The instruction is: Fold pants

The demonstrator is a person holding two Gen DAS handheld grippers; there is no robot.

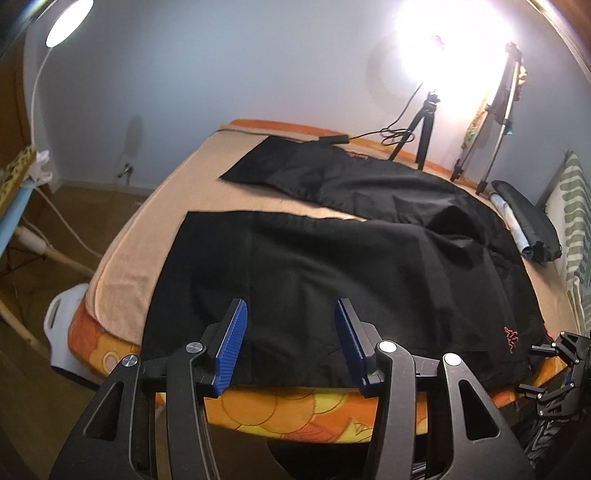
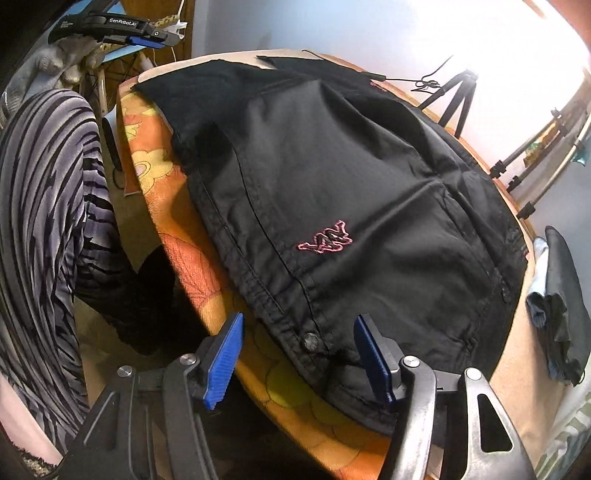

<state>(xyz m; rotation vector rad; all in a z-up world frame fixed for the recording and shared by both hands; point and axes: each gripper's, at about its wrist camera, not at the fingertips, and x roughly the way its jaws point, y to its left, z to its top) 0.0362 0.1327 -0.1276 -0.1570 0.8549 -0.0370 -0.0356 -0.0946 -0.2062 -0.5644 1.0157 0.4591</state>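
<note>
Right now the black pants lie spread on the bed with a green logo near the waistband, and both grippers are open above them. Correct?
Not quite: the logo is pink, not green, as the right wrist view shows plainly. The rest holds: the black pants lie spread on the bed, and the left gripper and right gripper are open above them, pads clear of the cloth.

One pair of black pants [image 1: 332, 258], two tripods [image 1: 421, 129], two lamps [image 1: 68, 20], two grippers [image 1: 290, 341].

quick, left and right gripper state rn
left gripper: open, above the black pants, holding nothing
right gripper: open, straddling the waistband button, not gripping
</note>
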